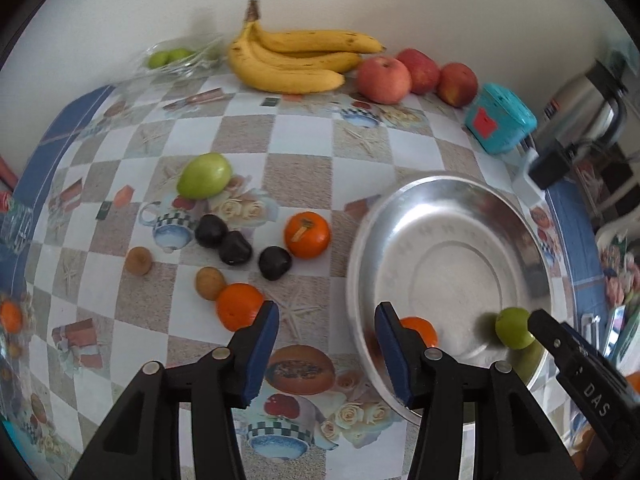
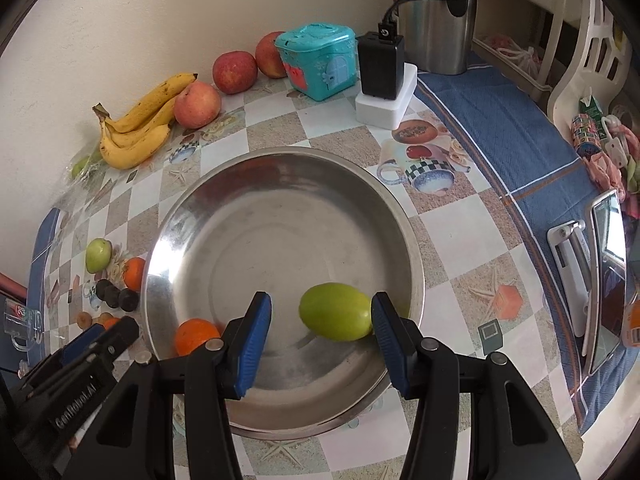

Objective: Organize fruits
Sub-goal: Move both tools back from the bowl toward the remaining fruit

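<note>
A steel bowl [image 1: 520, 232] [image 2: 192, 208] sits on the checked table. It holds an orange [image 1: 420, 328] [image 2: 196, 334] and a green fruit [image 1: 514, 328] [image 2: 336, 316]. My right gripper [image 2: 320, 320] is open over the bowl; the green fruit lies between its fingers, against the right pad. My left gripper [image 1: 326, 332] is open and empty above the table by the bowl's left rim. Loose on the table are two oranges [image 1: 307, 234], a green fruit [image 1: 205, 175], three dark fruits [image 1: 235, 247] and two small brown fruits [image 1: 209, 282].
Bananas [image 1: 296, 60] and three apples [image 1: 384, 74] lie along the back wall. A teal box [image 1: 500, 118], a black charger [image 2: 380, 66] on a white block, and a steel kettle [image 2: 436, 16] stand at the back right. A plastic bag with green fruits [image 1: 172, 58] is at back left.
</note>
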A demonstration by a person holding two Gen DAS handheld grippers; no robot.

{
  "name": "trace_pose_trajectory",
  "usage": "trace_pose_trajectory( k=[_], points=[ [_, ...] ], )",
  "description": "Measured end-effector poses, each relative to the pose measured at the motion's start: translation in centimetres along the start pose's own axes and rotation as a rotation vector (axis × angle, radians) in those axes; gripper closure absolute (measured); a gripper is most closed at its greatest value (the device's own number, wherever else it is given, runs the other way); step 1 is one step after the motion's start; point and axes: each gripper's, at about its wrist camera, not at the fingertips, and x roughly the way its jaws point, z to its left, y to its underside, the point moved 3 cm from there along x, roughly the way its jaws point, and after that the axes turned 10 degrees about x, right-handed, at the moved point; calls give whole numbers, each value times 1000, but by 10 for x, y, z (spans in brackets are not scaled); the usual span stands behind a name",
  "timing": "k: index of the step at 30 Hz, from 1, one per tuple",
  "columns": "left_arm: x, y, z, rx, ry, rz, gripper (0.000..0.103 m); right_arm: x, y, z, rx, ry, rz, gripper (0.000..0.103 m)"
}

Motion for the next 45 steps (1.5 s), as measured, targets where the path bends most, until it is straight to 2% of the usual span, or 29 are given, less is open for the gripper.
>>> trace_pose_trajectory(
  k=[6, 14, 16, 17, 21, 25, 27, 29, 33, 35, 42, 43, 45],
  points=[
    [-8, -1, 29, -71, -17, -18, 49, -9, 1, 10, -27, -5, -15, 49],
    [-13, -1, 40, -99, -11, -24, 49, -19, 6, 22, -54, -26, -24, 49],
    [-14, -1, 41, -96, -20, -23, 44, -21, 6, 25, -60, -28, -31, 49],
    [-13, -1, 40, -91, -27, -20, 39, -22, 7, 25, -61, -29, -32, 49],
    [-8, 1, 38, -60, -53, 8, 30, -17, 7, 23, -49, -23, -17, 30],
    [-3, 3, 38, -41, -97, 26, 21, -9, 10, 19, -43, 0, 5, 29],
    [-2, 4, 39, -36, -121, 32, 12, -5, 11, 17, -45, 13, 13, 21],
    [0, 5, 40, -33, -139, 35, 8, -3, 12, 17, -48, 18, 20, 20],
    [1, 5, 43, -33, -150, 40, 6, 0, 14, 17, -55, 13, 33, 20],
    [1, 5, 44, -31, -160, 38, 0, 0, 15, 19, -61, 12, 31, 20],
    [-5, 3, 46, -25, -184, 18, 0, -1, 16, 24, -77, 3, 13, 18],
    [-6, 4, 46, -25, -185, 14, 0, -2, 16, 25, -77, 0, 9, 17],
    [-8, 3, 48, -24, -188, 8, 0, -2, 17, 26, -75, -8, 5, 6]
  ],
)
